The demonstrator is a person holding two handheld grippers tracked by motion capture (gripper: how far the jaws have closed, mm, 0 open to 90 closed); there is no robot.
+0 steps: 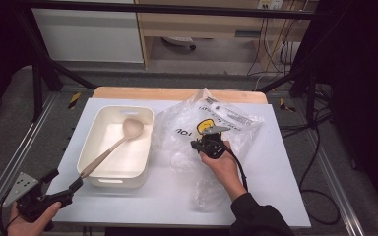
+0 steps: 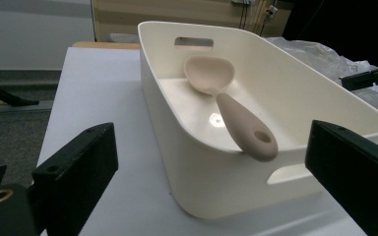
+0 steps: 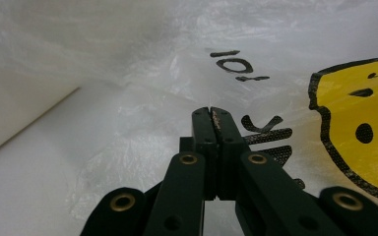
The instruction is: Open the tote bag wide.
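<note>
Right claw (image 3: 211,110): jaws pressed together, pinching a thin fold of the clear plastic bag (image 1: 226,123)
Left claw (image 1: 61,182): jaws spread wide, holding nothing, at the tabletop's near left corner, facing the tub
Bag: crumpled on the white tabletop (image 1: 275,187), just right of the tub
Tub (image 1: 96,174): cream, a spoon (image 1: 128,130) leaning inside, handle on the near rim

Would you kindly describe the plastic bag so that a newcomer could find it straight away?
On the white table, look right of the cream tub that holds a spoon. There lies the plastic bag, crumpled and see-through. Unlike its plain neighbours, it carries a yellow cartoon face and black lettering, and the right gripper is shut at it.
</note>
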